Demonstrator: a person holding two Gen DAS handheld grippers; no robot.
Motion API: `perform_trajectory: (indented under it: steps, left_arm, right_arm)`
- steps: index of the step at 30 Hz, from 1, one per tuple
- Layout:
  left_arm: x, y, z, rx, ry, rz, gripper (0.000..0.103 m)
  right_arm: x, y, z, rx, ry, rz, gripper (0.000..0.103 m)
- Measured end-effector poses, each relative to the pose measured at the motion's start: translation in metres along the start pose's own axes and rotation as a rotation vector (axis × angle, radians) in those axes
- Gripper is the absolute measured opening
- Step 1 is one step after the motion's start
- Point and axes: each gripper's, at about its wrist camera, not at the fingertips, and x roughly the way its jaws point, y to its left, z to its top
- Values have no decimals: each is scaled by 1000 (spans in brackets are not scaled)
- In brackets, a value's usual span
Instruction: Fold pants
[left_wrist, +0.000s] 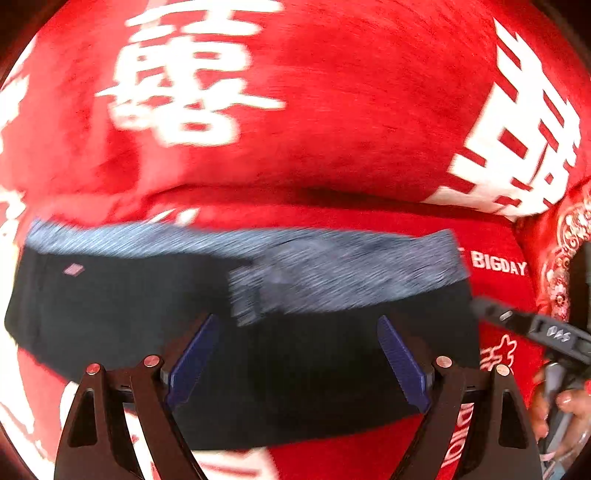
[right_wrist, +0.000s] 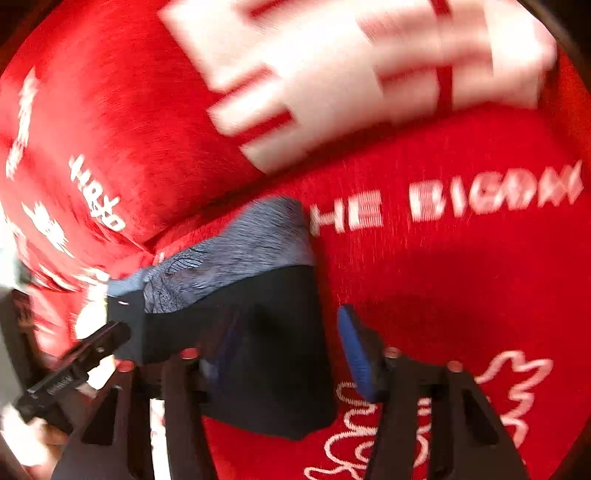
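The dark navy pants (left_wrist: 147, 314) lie folded into a short wide bundle on a red bedspread, with a grey-blue waistband (left_wrist: 332, 266) along the far edge. My left gripper (left_wrist: 299, 354) is open, its blue pads above the bundle's near half. In the right wrist view the pants (right_wrist: 266, 332) lie to the left, waistband (right_wrist: 251, 243) on the far side. My right gripper (right_wrist: 280, 354) is open, its left finger over the dark cloth and its right pad (right_wrist: 354, 354) over the red cover. The right gripper also shows at the left view's right edge (left_wrist: 532, 328).
The red bedspread (left_wrist: 351, 110) with big white characters rises in a hump just behind the pants. White lettering "BIGDAY" (left_wrist: 498, 264) lies right of the waistband. A hand (left_wrist: 561, 406) holds the right tool at the right edge.
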Motion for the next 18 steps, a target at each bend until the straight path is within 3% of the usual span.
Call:
perform_trajectory:
  steps: [3,5,8,11,13,16,18]
  left_arm:
    - [23,-21,7,28,16,-8,89]
    - [39,-28,5,46,39,39,89]
    - [47,-26,-6,100,47,100,89]
    - [51,-17,-20,119,76,100,89]
    - [55,-13,-28,127,78,126,100]
    - [55,2,-28,20,107,78,100]
    - [45,5,-28,-11,101,114,100]
  right_arm:
    - [23,-23,5,106,66,148,47]
    - [25,-32,4,166,81,206,36]
    - [8,-18,-6,98,68,224,27]
    - [4,-9,-17,48,67,155,27]
    - [12,-5,-21,10,46,42,29]
    - [12,10,-25,-6,16,-55,42]
    - [5,31,-30,-92,-10,-148,44]
